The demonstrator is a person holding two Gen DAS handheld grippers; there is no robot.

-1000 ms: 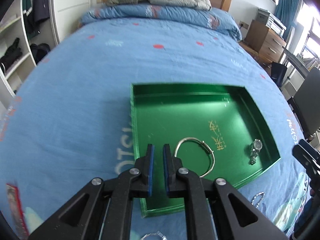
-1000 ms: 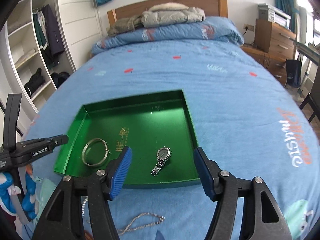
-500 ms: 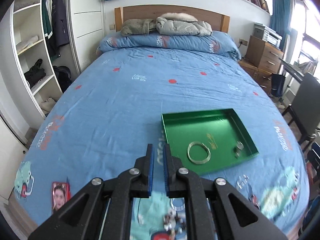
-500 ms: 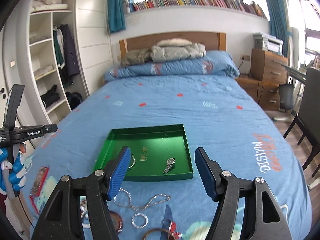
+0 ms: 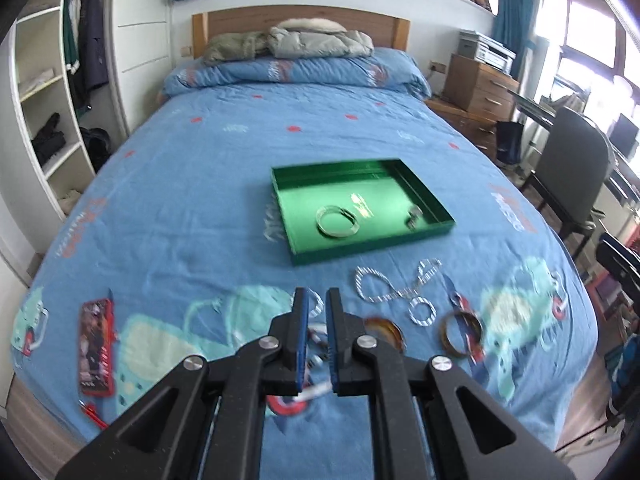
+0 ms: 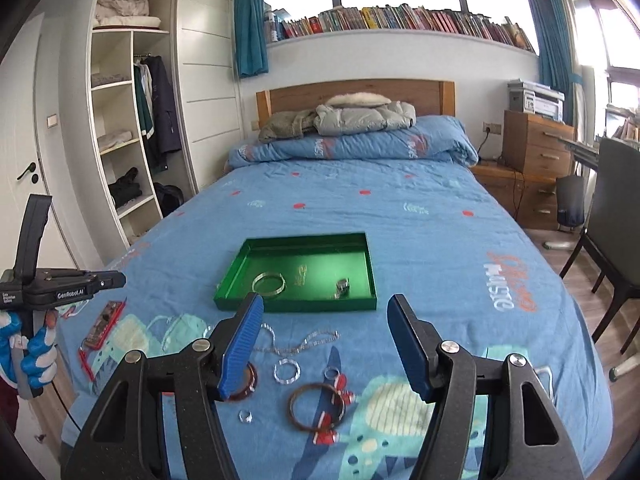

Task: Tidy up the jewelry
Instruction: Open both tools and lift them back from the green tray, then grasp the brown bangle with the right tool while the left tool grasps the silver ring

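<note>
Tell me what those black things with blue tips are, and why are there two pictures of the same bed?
They are tongs that a person holds, one in each hand. Each carries a camera looking along its fingers, so you get two pictures. The left tongs are nearly shut and hold nothing. The right tongs are closing a little, with nothing between them. On the bed sits a green tray holding a silver bangle and a watch. A chain, rings and a brown bangle wait nearer to us.

The left tongs [image 5: 317, 300], black with blue pads, are nearly closed with nothing between them, on the near side of the green metal tray [image 5: 312, 258]. The right tongs [image 6: 324, 312] are closing with nothing between them. A blue-and-white gloved hand [image 6: 30, 354] grips the left handle.
</note>
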